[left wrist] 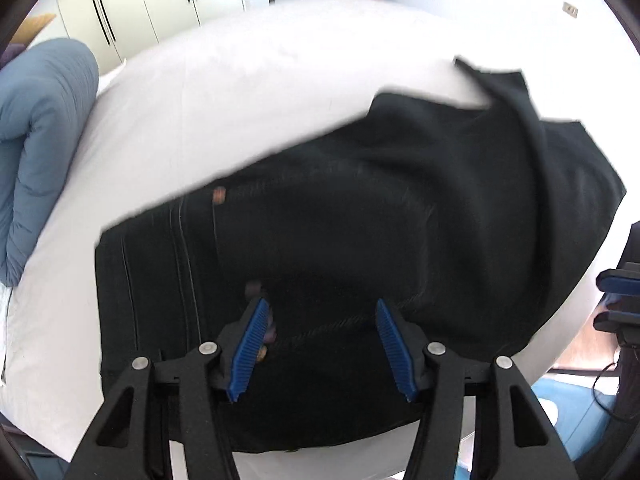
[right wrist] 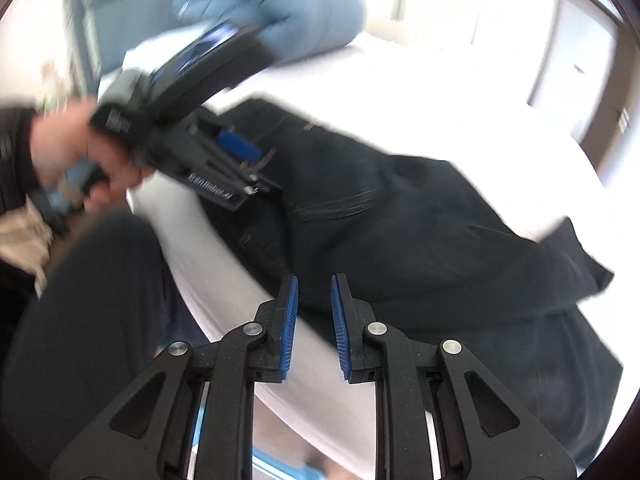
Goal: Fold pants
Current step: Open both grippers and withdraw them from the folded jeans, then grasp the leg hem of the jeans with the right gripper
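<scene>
The pants [left wrist: 360, 248], one black pair, lie on the white bed [left wrist: 200, 112], bunched into a broad heap with a loose flap turned over at two o'clock in the left wrist view; I judge the fold begun but unfinished, since the edges are uneven and one end spills over the bed's near edge at five o'clock in the right wrist view; squaring the layers and a further fold seem left to do. The left claw [left wrist: 320, 336] hangs over the waist end at six o'clock, its jaws spread wide and holding nothing. The right claw [right wrist: 314, 320] stands at the bed's edge, jaws parted a little, with no cloth between them. Counted: one pair of pants, one bed, two claws, one blue duvet [left wrist: 36, 128] rolled at nine o'clock.
</scene>
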Motion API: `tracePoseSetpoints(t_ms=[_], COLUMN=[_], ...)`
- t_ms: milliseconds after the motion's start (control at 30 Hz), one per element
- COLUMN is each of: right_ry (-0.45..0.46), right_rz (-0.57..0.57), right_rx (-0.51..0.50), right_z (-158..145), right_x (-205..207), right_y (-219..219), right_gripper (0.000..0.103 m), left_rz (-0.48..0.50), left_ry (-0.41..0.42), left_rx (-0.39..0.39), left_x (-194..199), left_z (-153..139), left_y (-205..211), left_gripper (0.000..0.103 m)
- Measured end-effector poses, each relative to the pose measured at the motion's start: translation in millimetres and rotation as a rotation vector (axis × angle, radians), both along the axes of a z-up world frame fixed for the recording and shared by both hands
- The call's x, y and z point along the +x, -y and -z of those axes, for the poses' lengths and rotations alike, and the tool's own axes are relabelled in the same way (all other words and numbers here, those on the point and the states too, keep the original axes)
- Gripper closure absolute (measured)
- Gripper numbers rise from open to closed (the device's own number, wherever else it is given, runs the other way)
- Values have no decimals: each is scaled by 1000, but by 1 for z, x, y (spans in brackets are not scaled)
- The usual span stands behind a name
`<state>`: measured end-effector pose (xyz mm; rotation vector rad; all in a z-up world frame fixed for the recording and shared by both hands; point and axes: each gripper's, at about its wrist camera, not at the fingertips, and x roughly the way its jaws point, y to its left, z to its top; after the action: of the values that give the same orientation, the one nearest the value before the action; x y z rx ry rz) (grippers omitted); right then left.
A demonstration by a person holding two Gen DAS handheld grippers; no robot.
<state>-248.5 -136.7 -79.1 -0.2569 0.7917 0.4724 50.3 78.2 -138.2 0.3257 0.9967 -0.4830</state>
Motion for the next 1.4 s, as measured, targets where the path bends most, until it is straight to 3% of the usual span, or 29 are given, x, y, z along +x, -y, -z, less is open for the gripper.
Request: tracePoseSetpoints(t_ms=[33, 100, 133, 167, 267, 333, 400, 467, 600, 833, 900, 1167, 1333, 1400], right_ry=[-2, -25, -37, -43, -50, -67, -102, -158, -282, -378, -408, -549, -562, -566], right_rz=[33, 126, 172, 227, 359, 420, 528, 609, 749, 844, 875, 930, 909, 899], right_rx=[49, 177, 254, 361, 614, 658, 531, 436, 383, 231, 117, -95, -75, -66], right_z=[-8, -22, -29, -37, -56, -64, -66, -63, -52, -19, -5, 50, 61, 60], right_x=[3, 16, 21, 28, 49, 67, 92, 120, 187, 314, 342, 386, 388, 390], right_y=[16, 54, 72, 97, 161, 193, 212, 229, 268, 292, 288, 285, 283, 283], right_gripper=[83, 59, 33, 27, 27, 23, 23, 23, 23, 23, 23, 23, 24, 30], left_rz=[5, 23, 38, 45, 21, 10, 1, 1, -22, -11, -7, -1, -3, -6], left_ry=[16, 46, 45, 41, -27, -84, -122, -107, -104, -85, -89, -74, -70, -70], left_rx=[-22, -61, -73, -76, -74, -85, -40, -27, -71, -88, -95, -107, -103, -103], left_x=[0, -1, 1, 3, 17, 25, 25, 19, 11, 4, 8, 4, 1, 1], left_z=[-8, -24, -26, -26, -8, 10, 28, 38, 40, 47, 47, 45, 43, 43], left_y=[4, 24, 38, 49, 75, 86, 88, 88, 78, 79, 74, 66, 65, 65], left_gripper=[43, 43, 43, 43, 43, 43, 43, 43, 40, 40, 40, 39, 39, 39])
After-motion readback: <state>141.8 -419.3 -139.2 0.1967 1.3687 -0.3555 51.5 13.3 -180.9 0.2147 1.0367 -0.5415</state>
